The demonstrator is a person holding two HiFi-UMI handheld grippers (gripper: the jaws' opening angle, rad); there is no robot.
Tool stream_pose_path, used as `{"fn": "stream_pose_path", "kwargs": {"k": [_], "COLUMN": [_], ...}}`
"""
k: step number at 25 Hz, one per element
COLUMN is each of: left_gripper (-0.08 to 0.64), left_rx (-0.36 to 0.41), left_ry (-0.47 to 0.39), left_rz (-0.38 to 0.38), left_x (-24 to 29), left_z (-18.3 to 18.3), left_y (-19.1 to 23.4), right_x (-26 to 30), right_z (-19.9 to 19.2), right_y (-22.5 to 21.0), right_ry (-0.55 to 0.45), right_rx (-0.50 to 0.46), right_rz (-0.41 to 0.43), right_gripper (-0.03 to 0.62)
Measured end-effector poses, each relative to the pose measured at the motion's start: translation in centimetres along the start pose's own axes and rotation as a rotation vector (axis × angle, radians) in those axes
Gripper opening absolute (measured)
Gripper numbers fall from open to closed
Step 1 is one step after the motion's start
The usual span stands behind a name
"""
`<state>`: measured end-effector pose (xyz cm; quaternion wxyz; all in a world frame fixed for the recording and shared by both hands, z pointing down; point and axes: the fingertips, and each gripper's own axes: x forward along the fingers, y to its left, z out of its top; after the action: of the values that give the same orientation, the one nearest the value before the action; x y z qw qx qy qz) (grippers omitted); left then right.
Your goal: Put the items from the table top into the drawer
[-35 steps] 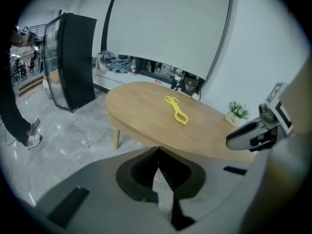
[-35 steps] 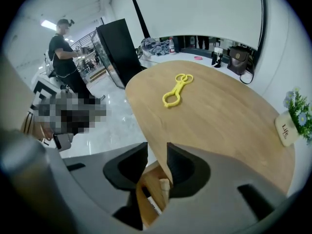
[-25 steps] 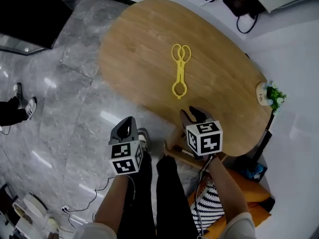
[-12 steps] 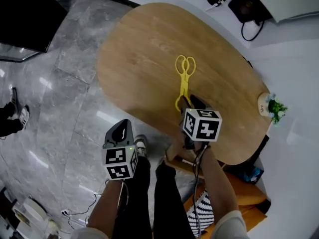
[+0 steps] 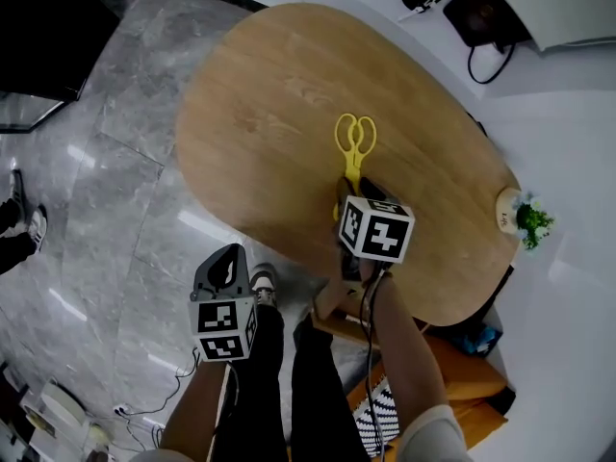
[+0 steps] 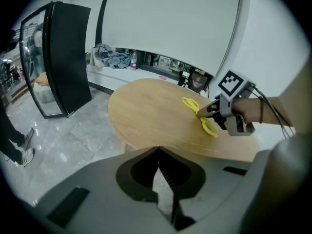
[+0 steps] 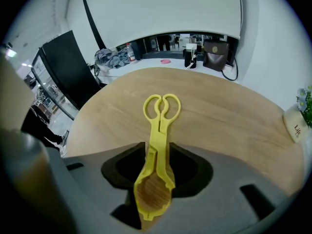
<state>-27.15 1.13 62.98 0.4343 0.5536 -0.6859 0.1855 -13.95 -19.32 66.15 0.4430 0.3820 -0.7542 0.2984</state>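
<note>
Two grey units on my feed, the left gripper (image 5: 227, 256) and the right gripper (image 5: 353, 191). Each carries a white cube (image 5: 375, 229) printed with black square markers. A black cable (image 5: 370, 296) runs along the right arm. I see black trousers (image 5: 322, 393) and pale sleeves (image 5: 430, 436).

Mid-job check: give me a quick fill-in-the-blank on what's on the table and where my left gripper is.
The tongs lying on the table are coloured ____.
The left gripper has its jaws ____.
The left gripper hangs over the ____, beside the table.
Missing words: yellow; shut; floor.
</note>
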Motion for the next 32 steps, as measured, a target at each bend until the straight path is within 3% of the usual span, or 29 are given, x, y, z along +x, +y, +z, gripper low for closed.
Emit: {"fn": "stream_pose_path", "kwargs": {"k": [7, 18, 26, 32], "left_gripper": [0.008, 0.008, 0.008, 0.008], "left_rx": [-0.004, -0.008, -0.001, -0.012], "left_ry": [0.014, 0.008, 0.0, -0.001], "left_rz": [0.005, 0.012, 0.001, 0.004], "left_x": [0.3, -0.1, -1.4, -2.7], "left_z": [-0.6, -1.4, -2.5, -4.4], "left_y": [0.1, -1.0, -4.2, -7.4], "right_x": [0.7, -1.1, -4.3, -7.8], "right_z": [0.0, -0.3, -1.7, -5.2], "right_y": [-0.4, -0.7, -1.7, -4.0], "right_ry": [0.013, -0.032, -0.056, -0.053], "right_rx": [-0.016, -0.071, -0.097, -0.099], "right_rz": [-0.044, 0.001, 0.028, 0.062], "right_gripper": [0.13, 0.115, 0.114, 0.112]}}
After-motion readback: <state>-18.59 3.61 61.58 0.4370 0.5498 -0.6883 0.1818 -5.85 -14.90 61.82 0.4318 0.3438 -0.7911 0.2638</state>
